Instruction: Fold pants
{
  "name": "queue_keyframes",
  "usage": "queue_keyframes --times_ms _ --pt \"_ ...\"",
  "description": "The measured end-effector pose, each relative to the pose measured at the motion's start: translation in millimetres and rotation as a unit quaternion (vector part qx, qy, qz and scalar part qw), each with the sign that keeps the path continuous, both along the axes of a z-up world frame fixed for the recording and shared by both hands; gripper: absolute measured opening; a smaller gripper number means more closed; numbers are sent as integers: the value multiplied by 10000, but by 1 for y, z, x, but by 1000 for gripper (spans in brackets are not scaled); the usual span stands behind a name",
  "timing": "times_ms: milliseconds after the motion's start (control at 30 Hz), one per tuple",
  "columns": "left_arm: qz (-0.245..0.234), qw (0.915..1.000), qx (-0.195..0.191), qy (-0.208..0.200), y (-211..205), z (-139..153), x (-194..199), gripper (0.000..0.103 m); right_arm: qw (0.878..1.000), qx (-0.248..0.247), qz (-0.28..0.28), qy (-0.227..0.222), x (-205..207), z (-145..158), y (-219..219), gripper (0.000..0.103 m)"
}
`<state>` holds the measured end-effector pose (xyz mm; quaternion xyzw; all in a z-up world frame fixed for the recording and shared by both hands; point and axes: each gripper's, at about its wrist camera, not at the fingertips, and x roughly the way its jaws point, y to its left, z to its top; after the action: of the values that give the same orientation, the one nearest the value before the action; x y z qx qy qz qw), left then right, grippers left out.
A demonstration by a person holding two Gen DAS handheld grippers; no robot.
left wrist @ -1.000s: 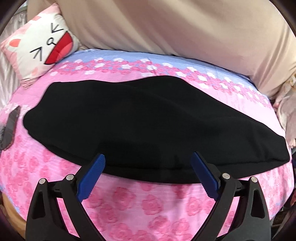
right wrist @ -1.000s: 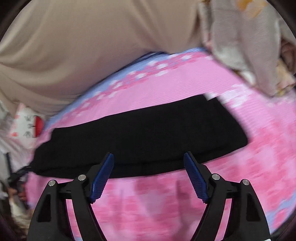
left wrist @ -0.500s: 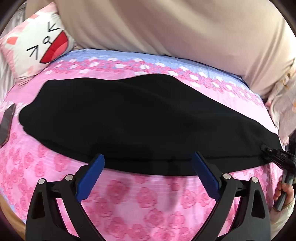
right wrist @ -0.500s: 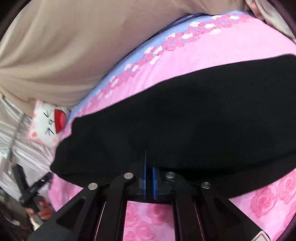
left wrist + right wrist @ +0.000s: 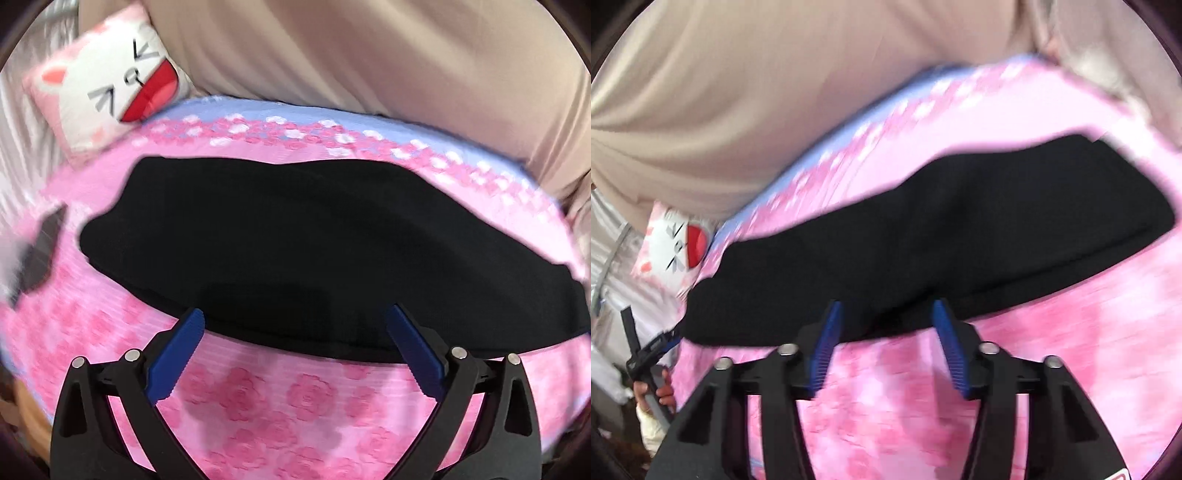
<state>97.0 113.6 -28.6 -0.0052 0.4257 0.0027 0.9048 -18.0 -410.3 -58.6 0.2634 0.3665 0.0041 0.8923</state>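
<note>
Your right gripper (image 5: 884, 345) has just released the pants (image 5: 942, 243), fingers spread. Your left gripper (image 5: 295, 350) stays wide, empty. Next fold awaits.

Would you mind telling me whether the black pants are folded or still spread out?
Folded once lengthwise, apparently: the black pants lie as one long flat band on the pink sheet, no separate legs showing. Further folds: cannot tell.

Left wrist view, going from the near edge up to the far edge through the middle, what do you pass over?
Left gripper → pink rose sheet → black pants → flower border → blue strip → beige bedding.
</note>
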Motion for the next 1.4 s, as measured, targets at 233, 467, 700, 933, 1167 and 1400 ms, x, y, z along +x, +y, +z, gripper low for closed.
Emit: queue_keyframes --times_ms 233,467,700,933,1167,1400 --pt "363 9987 -93 337 10 -23 8 98 9854 -1011 -1361 124 -3 21 -112 66" --pt "318 9990 151 284 -4 -18 1 98 9866 -1004 -1120 636 54 -23 -159 66" --pt "457 9984 84 336 -6 -14 13 98 9726 -2055 -684 846 61 1 -125 12" --pt "485 9980 11 394 1 -19 16 98 9639 -2196 -1076 1054 49 3 -159 4" --pt "988 9917 -515 643 45 -31 18 98 9579 -2342 -1419 859 40 9 -144 55" --pt "1046 9873 -993 661 63 -42 37 33 9630 -2155 -1567 411 14 34 -111 71"
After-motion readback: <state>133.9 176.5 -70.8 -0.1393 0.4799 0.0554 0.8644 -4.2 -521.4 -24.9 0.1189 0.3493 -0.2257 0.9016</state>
